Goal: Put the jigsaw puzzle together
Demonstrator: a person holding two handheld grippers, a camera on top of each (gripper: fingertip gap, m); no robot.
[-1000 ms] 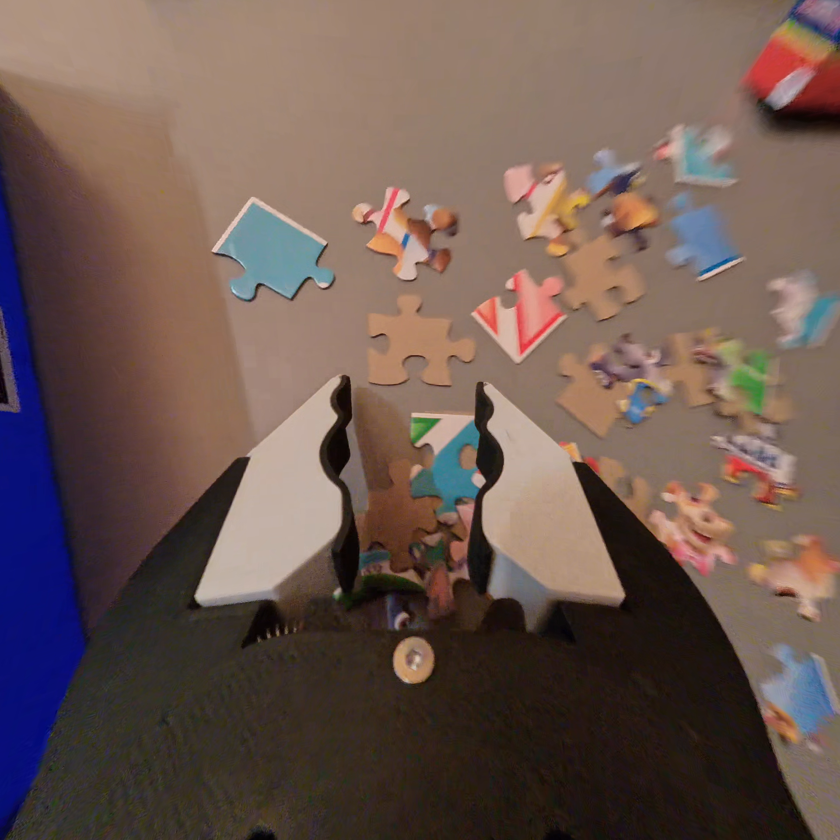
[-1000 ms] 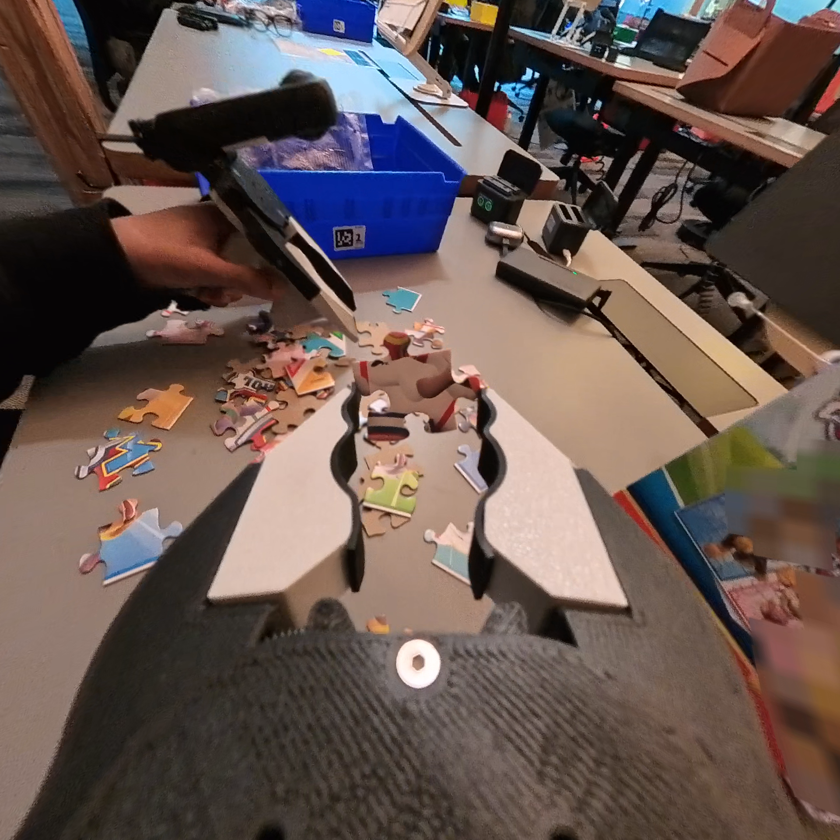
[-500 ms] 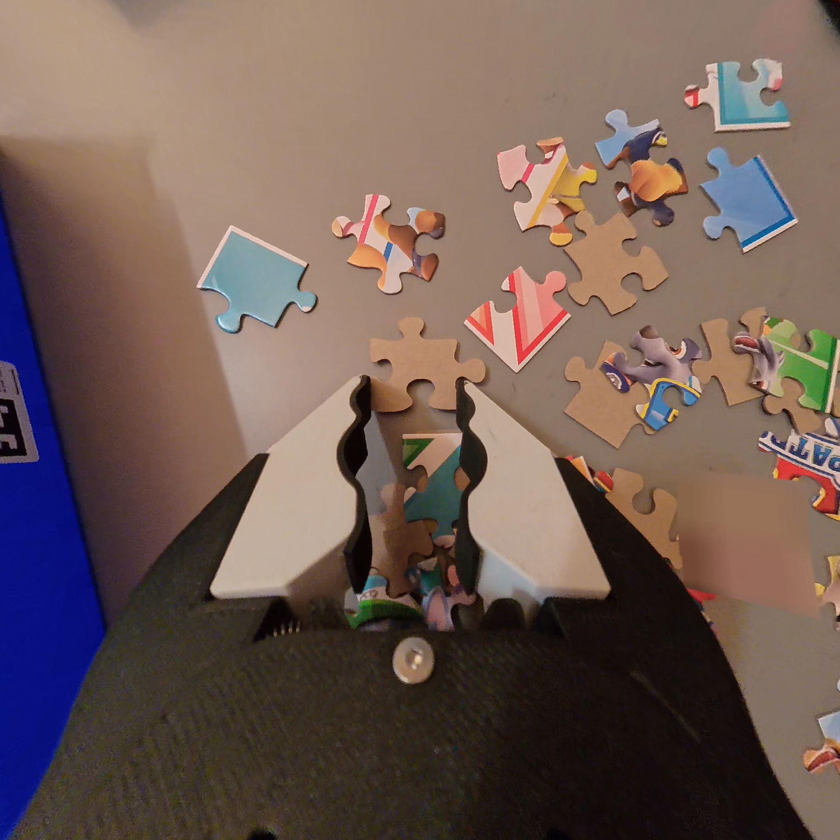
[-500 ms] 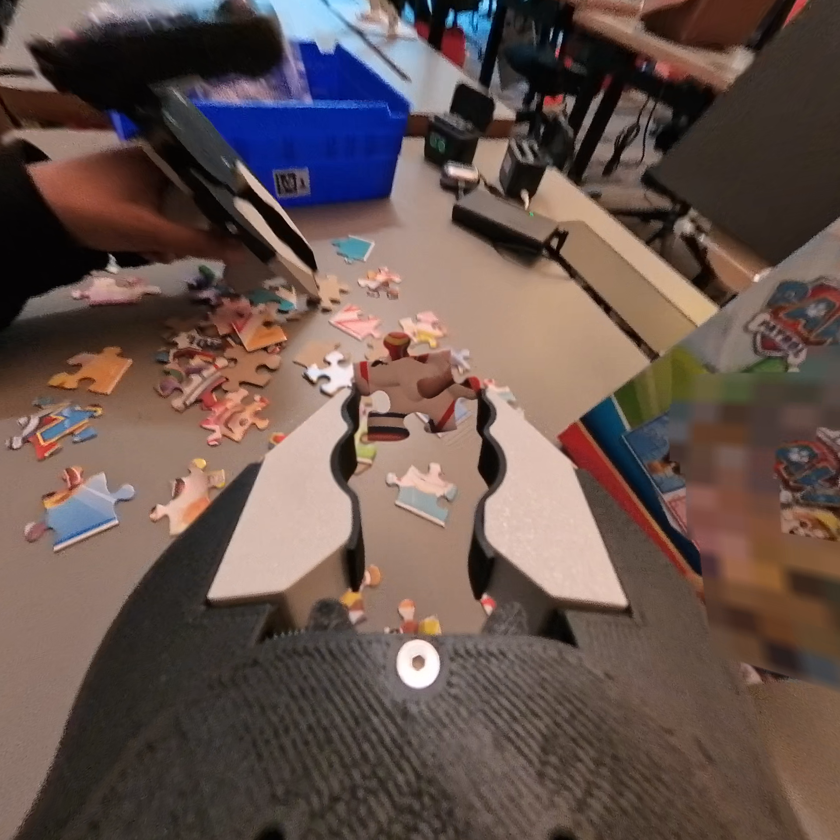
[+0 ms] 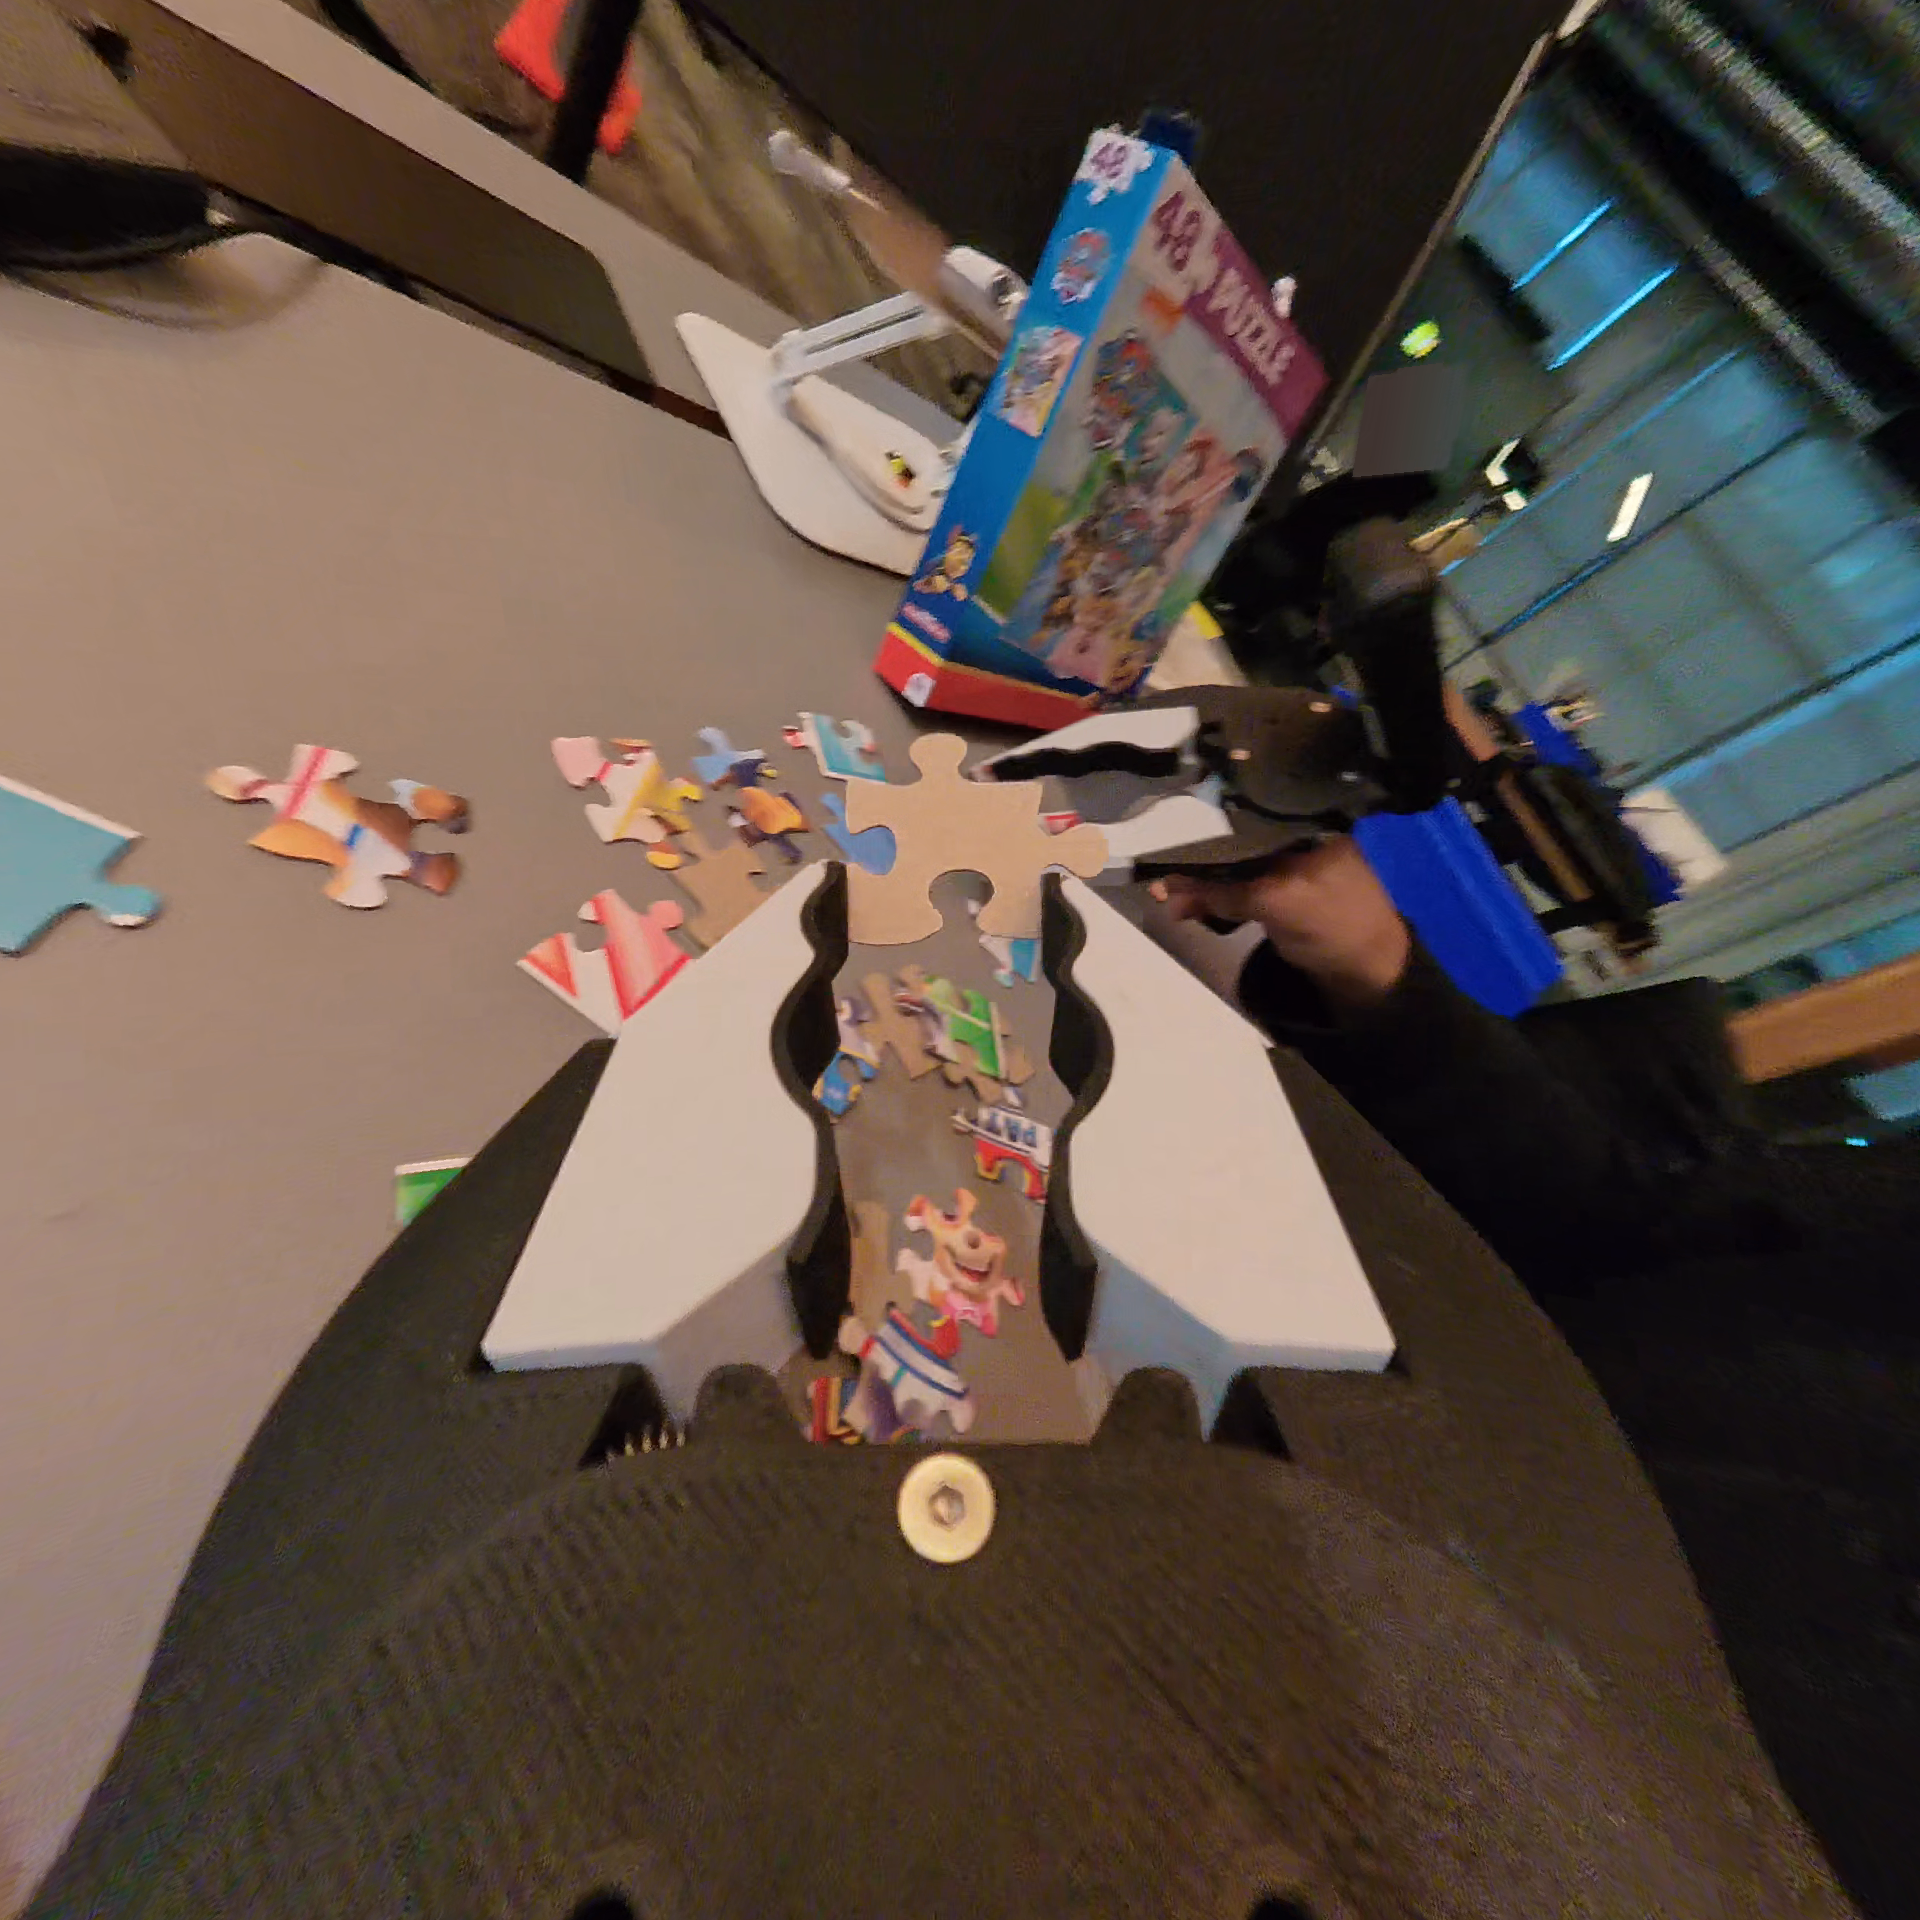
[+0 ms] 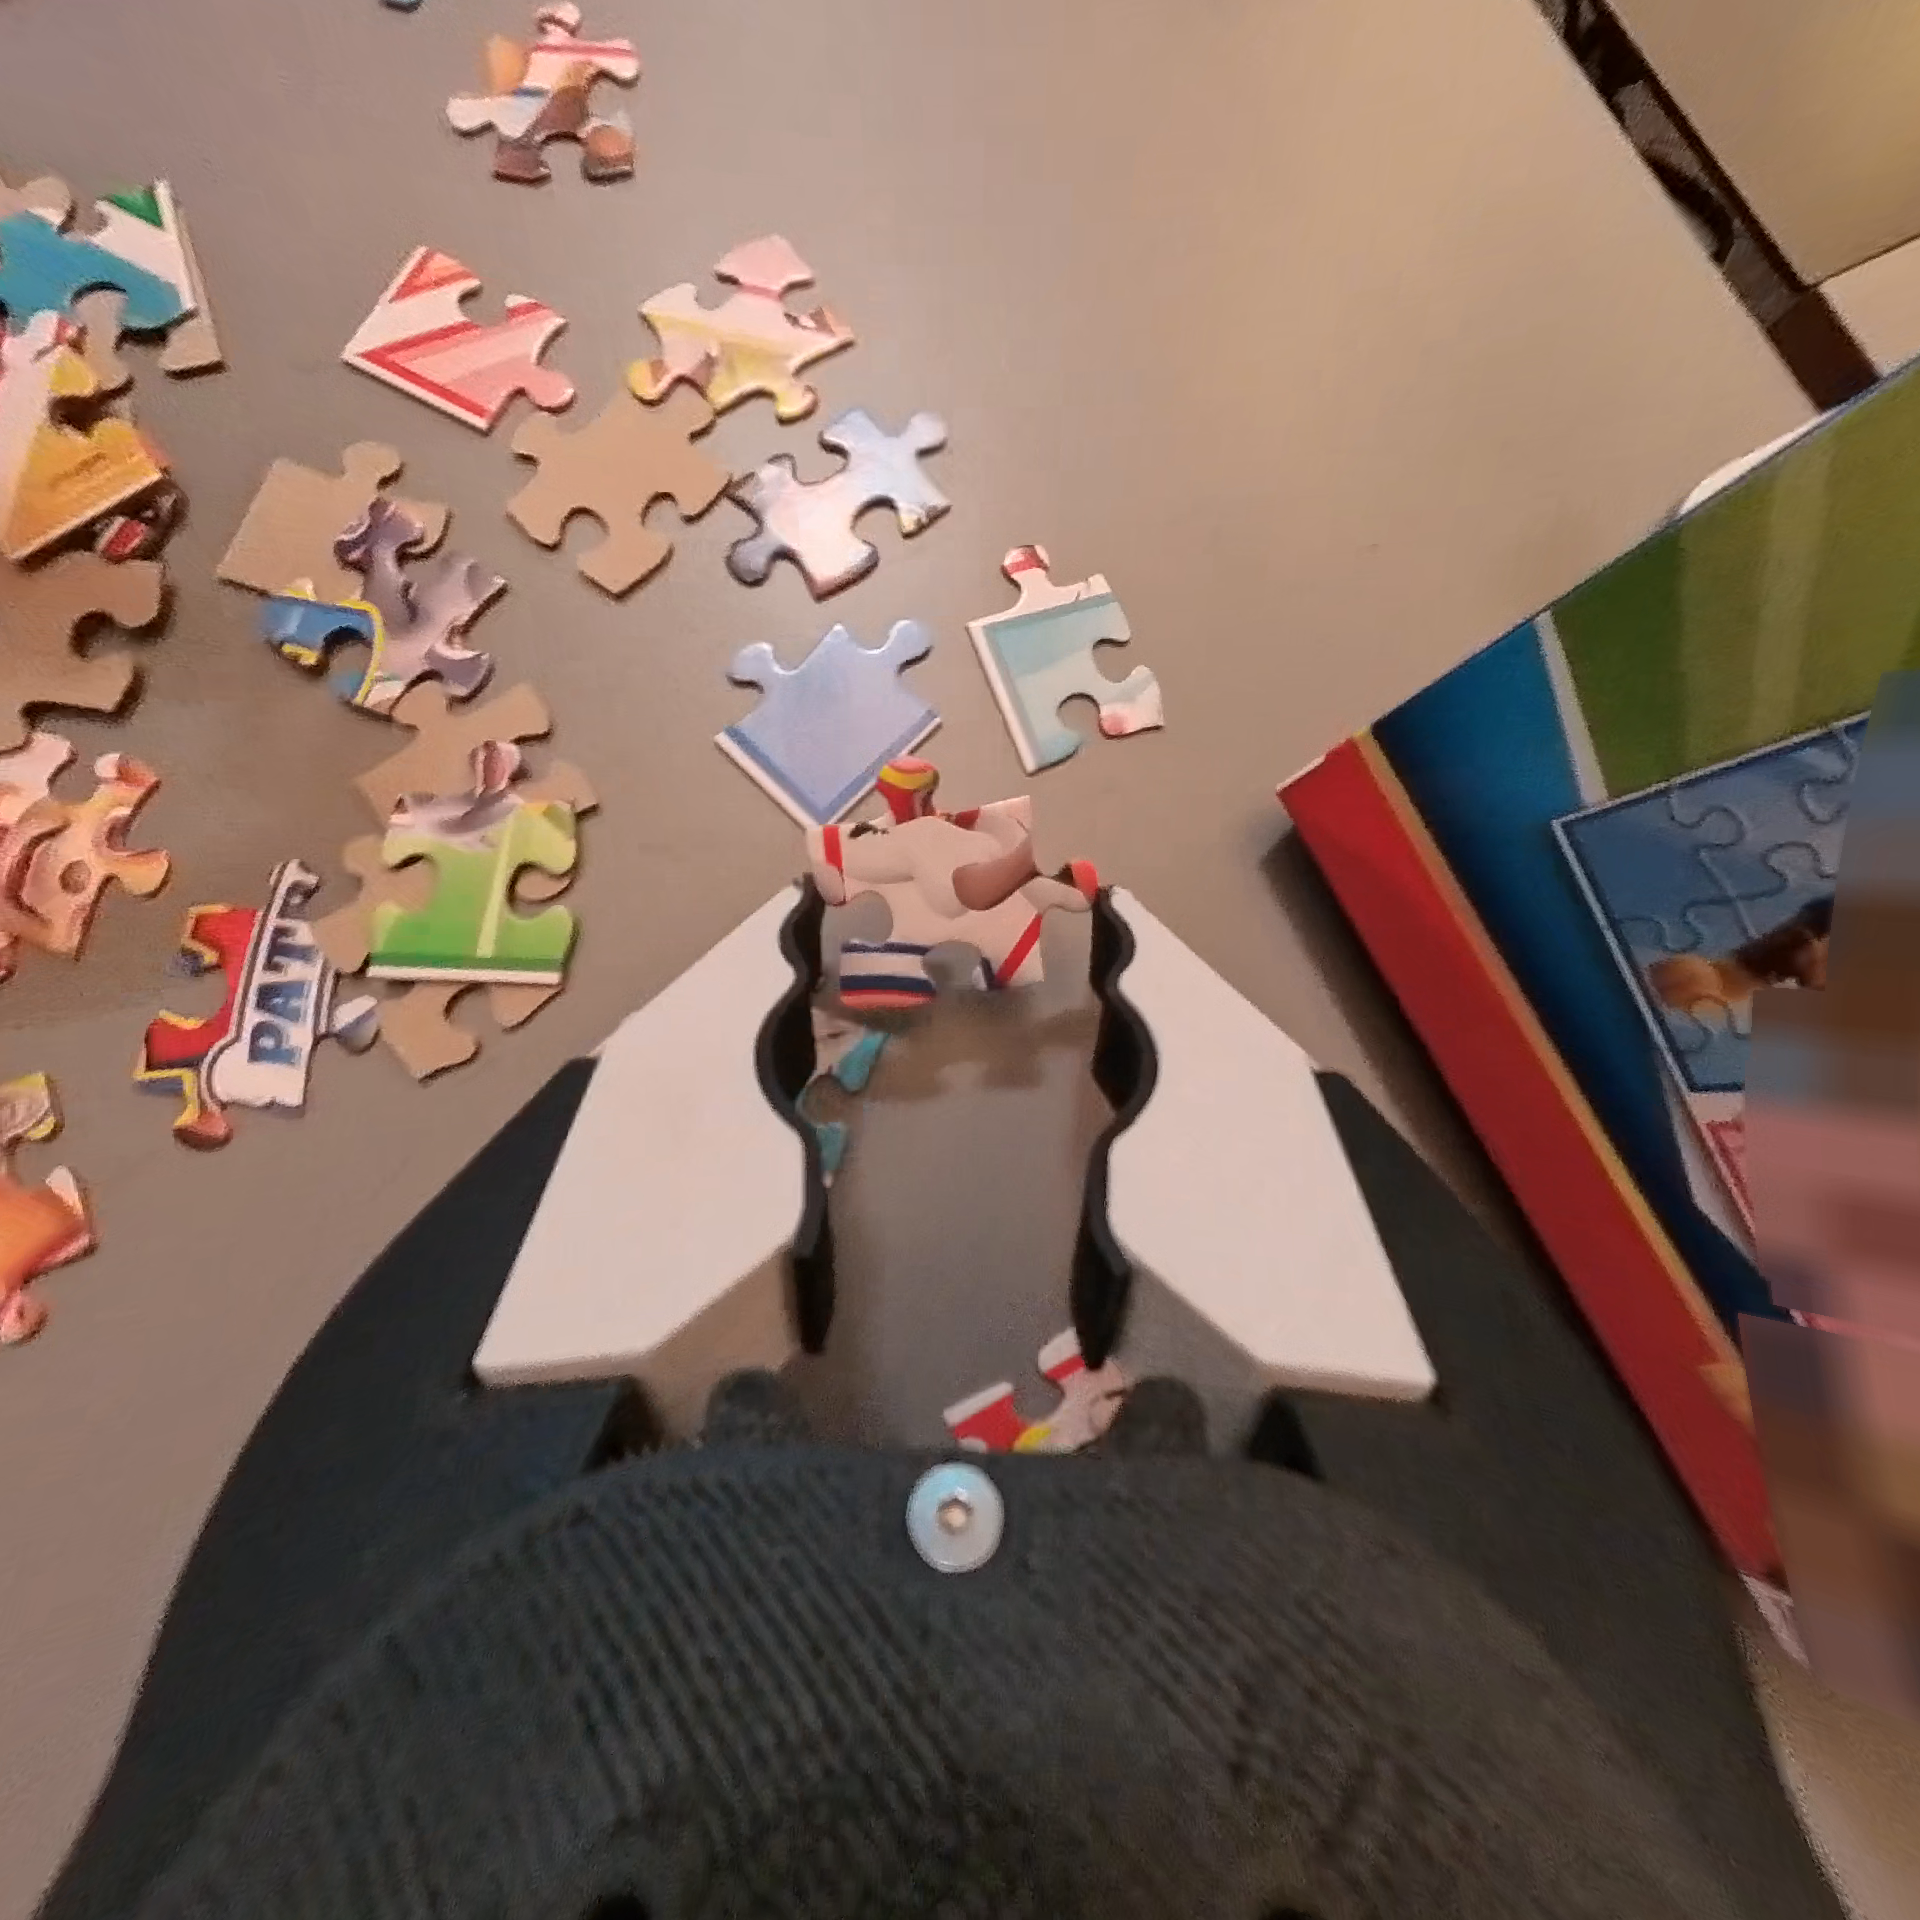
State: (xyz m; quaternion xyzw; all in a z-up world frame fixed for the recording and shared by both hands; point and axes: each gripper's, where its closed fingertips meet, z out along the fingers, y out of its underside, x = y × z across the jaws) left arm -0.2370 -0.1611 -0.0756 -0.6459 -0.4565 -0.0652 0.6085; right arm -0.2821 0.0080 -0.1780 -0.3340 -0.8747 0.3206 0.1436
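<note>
Held up off the grey tabletop [image 5: 312, 540]: plain brown cardboard puzzle piece [image 5: 961, 836] pinched in left hand-held gripper [image 5: 940, 894], red-and-white picture puzzle piece [image 6: 940, 894] pinched in right hand-held gripper [image 6: 951, 904].

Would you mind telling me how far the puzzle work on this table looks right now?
Done: none of the pieces in view look joined; they lie loose on the grey table, several face down, beside the puzzle box.
In hand: the left tool grips a piece showing its plain brown back; the right tool grips a picture-side piece.
Left: nearly everything.
</note>
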